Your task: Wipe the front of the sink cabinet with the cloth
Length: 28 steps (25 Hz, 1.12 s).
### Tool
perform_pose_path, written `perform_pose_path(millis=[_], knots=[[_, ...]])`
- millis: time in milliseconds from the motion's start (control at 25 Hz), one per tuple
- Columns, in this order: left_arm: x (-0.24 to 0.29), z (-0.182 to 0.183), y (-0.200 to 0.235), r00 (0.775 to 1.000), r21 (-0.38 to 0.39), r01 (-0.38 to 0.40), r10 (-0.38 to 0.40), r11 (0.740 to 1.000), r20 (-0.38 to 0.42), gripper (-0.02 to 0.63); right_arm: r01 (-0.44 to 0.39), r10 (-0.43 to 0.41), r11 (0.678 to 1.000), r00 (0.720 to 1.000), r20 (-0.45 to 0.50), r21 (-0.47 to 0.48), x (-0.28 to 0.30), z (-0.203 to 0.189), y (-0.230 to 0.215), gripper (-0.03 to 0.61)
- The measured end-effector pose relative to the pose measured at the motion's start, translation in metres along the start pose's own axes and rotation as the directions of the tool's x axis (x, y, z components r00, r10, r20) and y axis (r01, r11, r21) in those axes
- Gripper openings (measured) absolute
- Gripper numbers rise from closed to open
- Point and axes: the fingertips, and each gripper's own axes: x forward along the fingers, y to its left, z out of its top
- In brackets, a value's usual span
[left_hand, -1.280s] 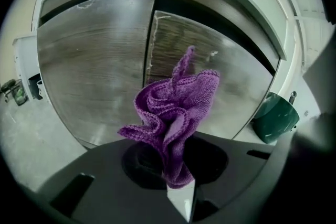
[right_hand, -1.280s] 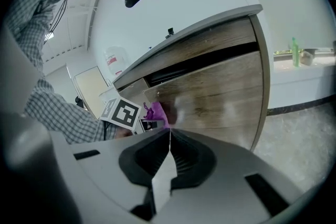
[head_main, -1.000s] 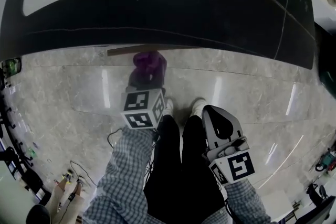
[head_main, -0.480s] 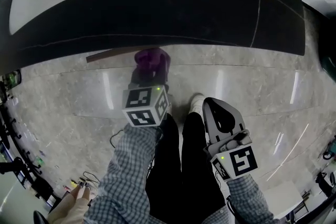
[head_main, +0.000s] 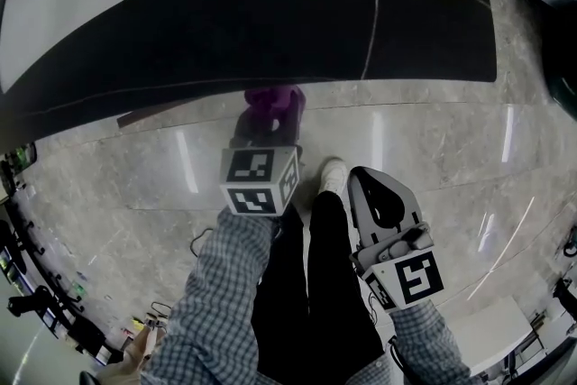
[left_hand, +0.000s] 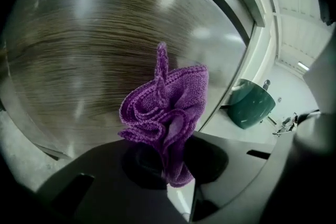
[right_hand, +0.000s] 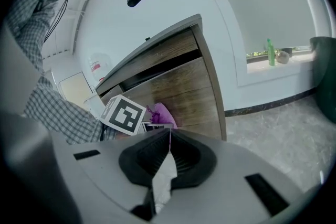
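The left gripper (left_hand: 173, 164) is clamped on the purple cloth (left_hand: 164, 107), which bunches just ahead of its jaws, seemingly touching the cabinet front (left_hand: 79, 55). The right gripper (right_hand: 169, 135), closed and empty, hangs to its right.

Nothing here that I can read: no words, numbers or brand marks. The cubes on my left gripper (head_main: 267, 123) and right gripper (head_main: 371, 189) carry only black-and-white square patterns, and the green bottle (right_hand: 270, 52) is too small to make out.
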Motion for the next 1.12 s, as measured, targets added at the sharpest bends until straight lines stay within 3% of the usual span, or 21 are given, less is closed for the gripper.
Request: perform_pose_path(millis=[360, 840, 1000, 1120], knots=[[0.025, 0.005, -0.039, 0.997, 0.096, 0.072, -0.07, 0.993, -0.02, 0.069, 0.038, -0.038, 0.999, 0.999, 0.01, 0.021, -0.015, -0.001, -0.025, 0.018], [0.059, 0.011, -0.102, 0.982, 0.161, 0.188, -0.182, 0.969, -0.051, 0.069, 0.094, -0.095, 0.994, 0.995, 0.012, 0.051, -0.037, -0.007, -0.057, 0.018], [0.067, 0.018, -0.126, 0.97, 0.203, 0.243, -0.236, 0.949, -0.057, 0.069, 0.113, -0.113, 0.992, 0.994, 0.01, 0.059, -0.044, -0.007, -0.066, 0.018], [0.07, 0.019, -0.154, 0.946, 0.259, 0.325, -0.315, 0.91, -0.079, 0.069, 0.118, -0.118, 0.991, 0.993, 0.01, 0.057, -0.047, -0.006, -0.071, 0.018]])
